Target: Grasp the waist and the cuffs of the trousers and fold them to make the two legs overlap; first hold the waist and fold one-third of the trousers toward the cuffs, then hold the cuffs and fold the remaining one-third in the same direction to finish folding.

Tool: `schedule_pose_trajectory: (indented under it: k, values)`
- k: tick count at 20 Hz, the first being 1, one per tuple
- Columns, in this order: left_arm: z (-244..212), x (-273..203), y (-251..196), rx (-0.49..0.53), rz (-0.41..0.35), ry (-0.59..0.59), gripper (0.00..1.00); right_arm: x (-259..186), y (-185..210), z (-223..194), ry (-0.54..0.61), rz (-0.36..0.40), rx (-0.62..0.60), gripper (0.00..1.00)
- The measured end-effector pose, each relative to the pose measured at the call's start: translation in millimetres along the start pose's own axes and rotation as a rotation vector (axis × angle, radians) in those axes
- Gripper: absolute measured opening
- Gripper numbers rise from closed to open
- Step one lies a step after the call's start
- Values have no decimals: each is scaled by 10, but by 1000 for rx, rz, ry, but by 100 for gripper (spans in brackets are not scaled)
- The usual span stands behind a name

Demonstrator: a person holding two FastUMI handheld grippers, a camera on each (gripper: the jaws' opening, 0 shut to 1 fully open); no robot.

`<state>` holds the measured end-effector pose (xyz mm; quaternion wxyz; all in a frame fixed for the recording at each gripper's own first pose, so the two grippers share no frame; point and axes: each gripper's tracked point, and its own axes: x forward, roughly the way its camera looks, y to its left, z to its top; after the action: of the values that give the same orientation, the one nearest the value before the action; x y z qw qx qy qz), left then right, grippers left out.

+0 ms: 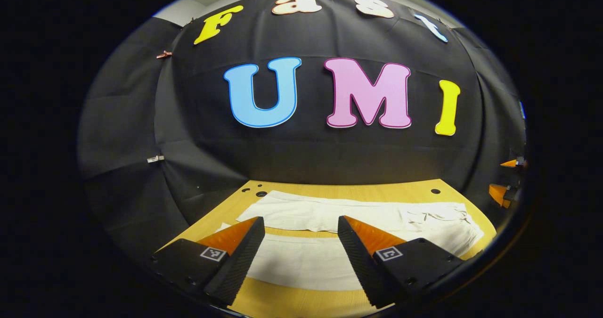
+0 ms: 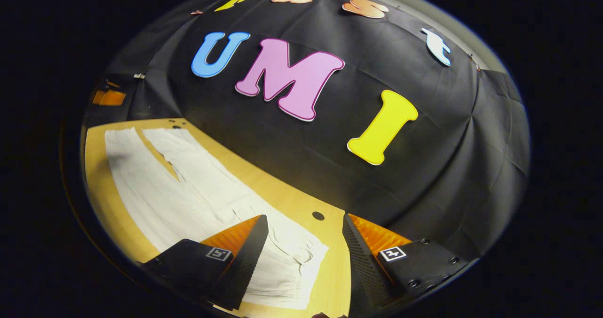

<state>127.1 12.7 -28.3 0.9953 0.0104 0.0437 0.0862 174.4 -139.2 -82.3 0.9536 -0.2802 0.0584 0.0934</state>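
White trousers [image 1: 330, 224] lie flat on the wooden tabletop [image 1: 301, 304], legs apart. My left gripper [image 1: 301, 228] and right gripper [image 2: 305, 226] hover wide open, seemingly empty.

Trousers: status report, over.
Left claw open, right claw open, both empty. Trousers flat on table, legs apart, unfolded. Nothing in the way.

My left gripper view: low over table's [image 1: 292, 304] near edge, facing back wall. My right gripper view: tilted, near table's right end. Both share trousers [image 1: 301, 261], tabletop.
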Motion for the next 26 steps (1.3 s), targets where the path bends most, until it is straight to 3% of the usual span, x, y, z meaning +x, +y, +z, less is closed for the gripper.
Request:
schedule_pose_trajectory:
  k: [7,16,26]
  values:
    - [-136,37,34,-4,13,23,99,-73,-33,-907,178,137,-171,98]
    - [-382,-8,149,-17,59,84,99,-416,332,-1742,320,391,-472,98]
    - [-453,-19,264,-8,93,112,99,-288,405,-2364,393,477,-683,98]
